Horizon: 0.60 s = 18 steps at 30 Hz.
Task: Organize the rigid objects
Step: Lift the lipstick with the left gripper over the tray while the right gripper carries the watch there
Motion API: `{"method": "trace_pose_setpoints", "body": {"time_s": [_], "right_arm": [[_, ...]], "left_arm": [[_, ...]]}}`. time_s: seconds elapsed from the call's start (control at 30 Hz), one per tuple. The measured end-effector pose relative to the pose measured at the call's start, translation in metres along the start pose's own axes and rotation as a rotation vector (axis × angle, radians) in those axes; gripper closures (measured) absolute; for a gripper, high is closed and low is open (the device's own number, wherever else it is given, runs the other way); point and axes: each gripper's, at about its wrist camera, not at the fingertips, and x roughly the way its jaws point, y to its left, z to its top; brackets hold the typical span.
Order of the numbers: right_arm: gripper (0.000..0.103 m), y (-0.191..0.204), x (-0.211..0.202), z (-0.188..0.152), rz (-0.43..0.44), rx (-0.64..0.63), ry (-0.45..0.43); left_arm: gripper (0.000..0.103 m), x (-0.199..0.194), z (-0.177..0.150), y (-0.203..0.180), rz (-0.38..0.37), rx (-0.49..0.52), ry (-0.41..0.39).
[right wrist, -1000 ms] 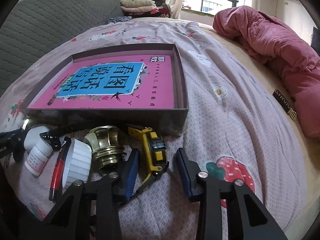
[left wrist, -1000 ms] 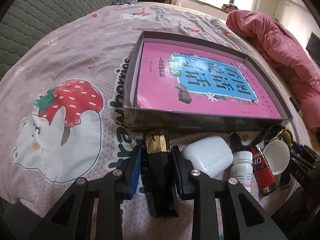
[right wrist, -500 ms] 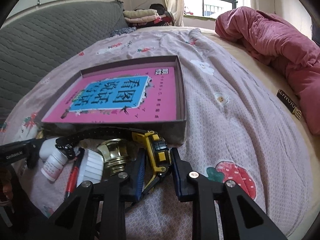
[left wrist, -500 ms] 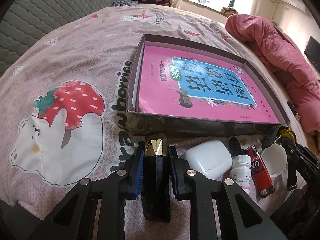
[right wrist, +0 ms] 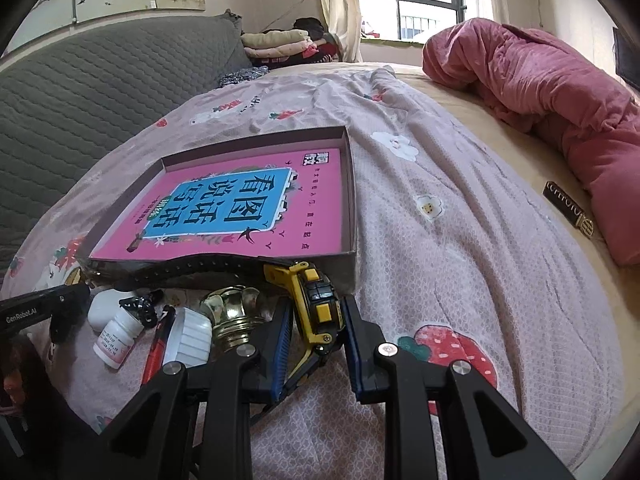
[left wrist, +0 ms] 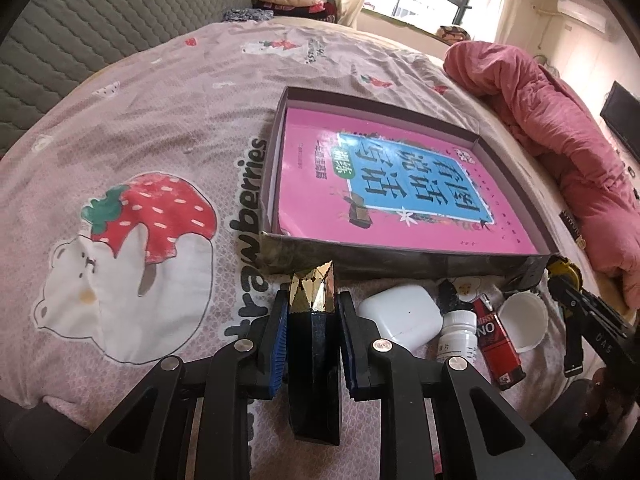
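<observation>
pill bottle (left wrist: 458,334) label unreadable, lighter (right wrist: 154,350) half hidden

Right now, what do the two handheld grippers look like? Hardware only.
Both match: the left gripper and right gripper are matte black angular linkages with round silver pivot bolts and blue ribbed pads inside each finger. The right wrist view shows white "GenRobot.AI" lettering on the left unit. No cables, hands or sleeves visible.

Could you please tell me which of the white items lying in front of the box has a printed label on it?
The small white pill bottle: printed label on its side. The white case and white cup beside it are plain.
</observation>
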Motion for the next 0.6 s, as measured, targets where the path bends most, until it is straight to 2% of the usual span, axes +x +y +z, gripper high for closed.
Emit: {"method": "trace_pose_setpoints", "body": {"time_s": [0.27, 0.6], "right_arm": [[0.078, 0.004, -0.015, 0.003, 0.010, 0.009, -0.034], [0.078, 0.003, -0.027, 0.013, 0.040, 0.093, -0.069]], "left_arm": [[0.080, -0.017, 0.003, -0.001, -0.015, 0.000, -0.044], [0.080, -0.032, 0.008, -0.018, -0.032, 0.037, -0.096]]}}
